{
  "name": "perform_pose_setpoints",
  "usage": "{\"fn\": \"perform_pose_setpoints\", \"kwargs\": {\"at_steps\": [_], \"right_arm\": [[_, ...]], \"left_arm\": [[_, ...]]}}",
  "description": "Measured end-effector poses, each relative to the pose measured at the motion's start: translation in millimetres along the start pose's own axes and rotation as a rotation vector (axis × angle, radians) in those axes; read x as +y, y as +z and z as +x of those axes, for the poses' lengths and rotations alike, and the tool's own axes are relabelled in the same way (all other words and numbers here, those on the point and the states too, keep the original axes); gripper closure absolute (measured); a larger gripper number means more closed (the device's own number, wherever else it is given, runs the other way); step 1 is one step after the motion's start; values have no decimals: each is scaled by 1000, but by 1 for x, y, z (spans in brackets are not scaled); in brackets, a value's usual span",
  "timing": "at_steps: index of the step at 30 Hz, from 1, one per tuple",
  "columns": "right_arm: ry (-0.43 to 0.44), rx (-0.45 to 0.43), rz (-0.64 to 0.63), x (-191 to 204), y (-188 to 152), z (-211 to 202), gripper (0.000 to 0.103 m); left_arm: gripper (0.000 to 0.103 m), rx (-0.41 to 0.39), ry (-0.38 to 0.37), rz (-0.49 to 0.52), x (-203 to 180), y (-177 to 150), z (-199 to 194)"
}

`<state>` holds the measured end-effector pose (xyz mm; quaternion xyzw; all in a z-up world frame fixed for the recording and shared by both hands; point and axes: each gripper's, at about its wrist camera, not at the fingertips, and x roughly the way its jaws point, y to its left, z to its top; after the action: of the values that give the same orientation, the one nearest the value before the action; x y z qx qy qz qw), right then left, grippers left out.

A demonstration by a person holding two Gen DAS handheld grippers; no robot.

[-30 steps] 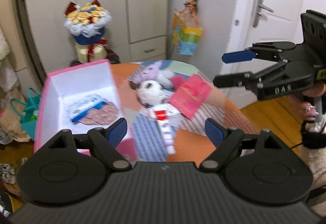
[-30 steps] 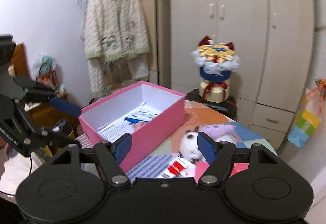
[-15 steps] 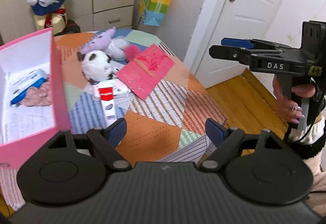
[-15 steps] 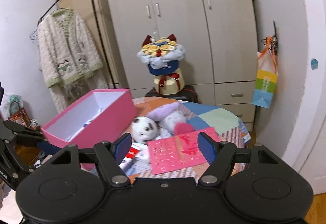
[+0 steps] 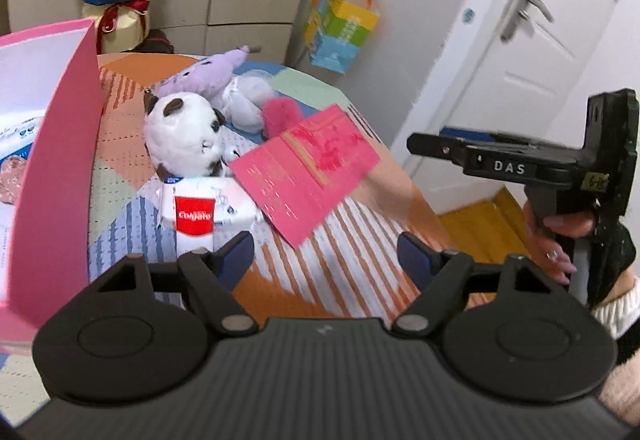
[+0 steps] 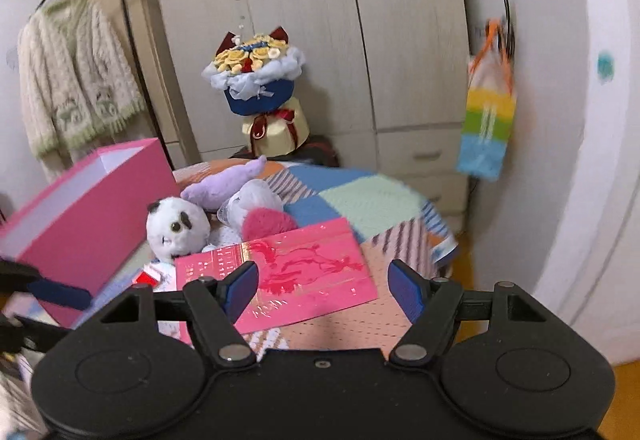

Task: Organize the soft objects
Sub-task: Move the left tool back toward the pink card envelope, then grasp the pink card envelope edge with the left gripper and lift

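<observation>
A white panda plush, a purple plush, a pale plush with a pink pom and a pink envelope lie on the patchwork table. A Colgate tube lies in front of the panda. A pink open box stands at the left. My left gripper is open and empty above the table's near edge. My right gripper is open and empty over the envelope; it also shows in the left wrist view.
The round table has a patchwork cloth. Behind it stand wardrobes, a flower bouquet and a hanging colourful bag. A white door is at the right. The box holds a blue-white packet.
Both grippers swung right and came closer to the table. The plush toys and envelope now look larger and nearer. Nothing on the table moved.
</observation>
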<state>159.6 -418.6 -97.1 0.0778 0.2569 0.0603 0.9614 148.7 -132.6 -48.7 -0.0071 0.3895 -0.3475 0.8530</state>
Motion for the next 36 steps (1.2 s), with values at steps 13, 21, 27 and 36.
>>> {"fn": "perform_pose_setpoints", "kwargs": {"at_steps": [13, 21, 27, 36], "right_arm": [[103, 100, -38, -22, 7, 72, 28], [159, 127, 22, -40, 7, 89, 28], [172, 138, 38, -43, 2, 94, 27], [185, 123, -22, -40, -4, 95, 30]], "left_arm": [[49, -58, 129, -77, 22, 11, 64], [52, -73, 180, -17, 15, 12, 75], [52, -46, 239, -18, 10, 13, 77], [52, -83, 218, -93, 10, 12, 78]]}}
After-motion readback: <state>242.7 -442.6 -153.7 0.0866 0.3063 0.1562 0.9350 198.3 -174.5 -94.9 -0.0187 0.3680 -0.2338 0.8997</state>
